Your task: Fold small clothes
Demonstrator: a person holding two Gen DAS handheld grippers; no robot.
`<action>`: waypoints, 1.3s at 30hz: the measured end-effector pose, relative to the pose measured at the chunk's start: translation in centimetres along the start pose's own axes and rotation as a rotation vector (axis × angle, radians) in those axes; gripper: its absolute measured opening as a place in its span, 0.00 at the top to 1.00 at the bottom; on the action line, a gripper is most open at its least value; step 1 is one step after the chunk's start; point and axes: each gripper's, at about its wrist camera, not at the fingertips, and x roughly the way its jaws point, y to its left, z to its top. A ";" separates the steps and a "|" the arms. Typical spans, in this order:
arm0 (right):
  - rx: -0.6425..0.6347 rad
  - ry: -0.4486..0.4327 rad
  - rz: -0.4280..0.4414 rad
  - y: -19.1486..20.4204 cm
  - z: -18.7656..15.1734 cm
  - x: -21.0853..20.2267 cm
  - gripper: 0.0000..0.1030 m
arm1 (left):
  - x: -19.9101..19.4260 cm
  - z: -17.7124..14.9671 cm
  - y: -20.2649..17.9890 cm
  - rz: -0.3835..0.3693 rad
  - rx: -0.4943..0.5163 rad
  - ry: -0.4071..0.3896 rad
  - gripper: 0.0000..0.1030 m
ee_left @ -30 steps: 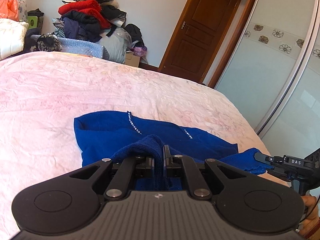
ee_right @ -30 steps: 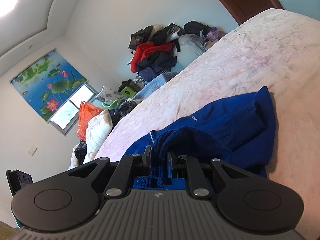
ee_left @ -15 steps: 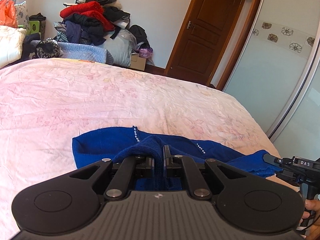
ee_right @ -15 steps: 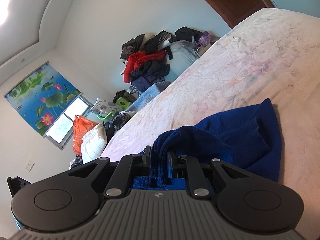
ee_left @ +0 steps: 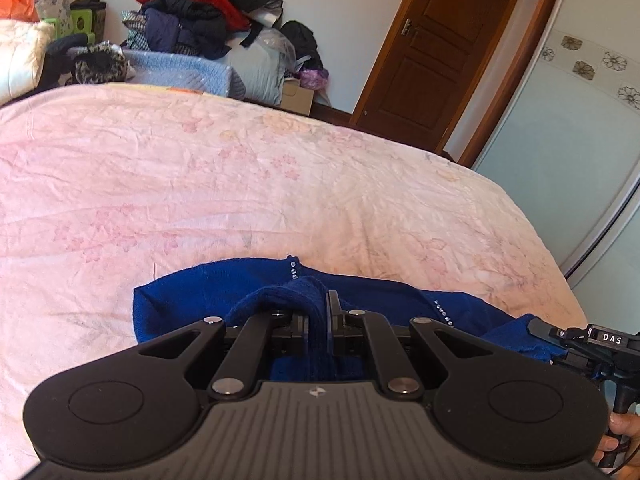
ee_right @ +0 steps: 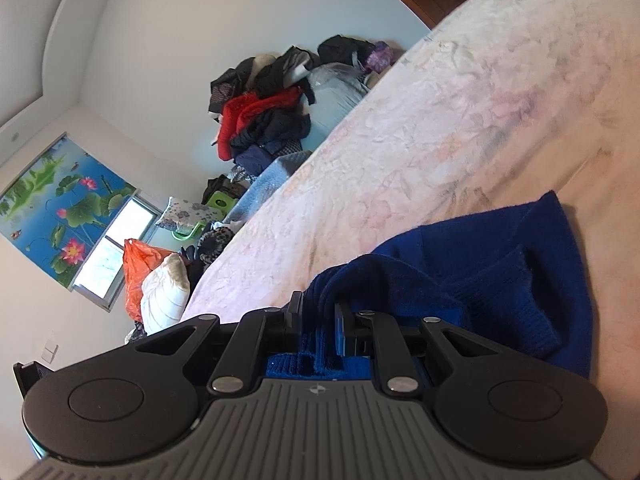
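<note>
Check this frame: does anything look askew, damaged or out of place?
Nothing damaged. The royal-blue knit sweater lies bunched, not flat, on the wrinkled pink floral bedspread; heaped clothes clutter the far side.

The left gripper (ee_left: pixel 319 320) points downward, its jaws pinched tight on a fold of blue cloth. The right gripper (ee_right: pixel 318 322) is rolled to one side, its jaws clamped on thicker bunched cloth. At the right edge of the left wrist view a hand (ee_left: pixel 622 438) grips the right gripper's handle
</note>
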 end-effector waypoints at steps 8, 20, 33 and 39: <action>0.108 -0.005 -0.027 -2.8 1.5 2.7 0.38 | 4.7 0.7 3.7 -0.033 -0.227 0.091 0.91; -0.064 -0.085 -0.065 -1.2 2.4 2.8 0.34 | 4.3 1.9 6.6 -0.016 -0.372 0.028 0.48; -0.256 -0.009 -0.232 1.7 1.3 6.7 0.27 | 3.2 0.4 2.4 0.175 0.042 -0.008 0.34; -0.484 0.119 -0.340 3.4 -0.8 9.0 0.22 | 6.0 -2.6 -0.7 0.346 0.263 0.013 0.34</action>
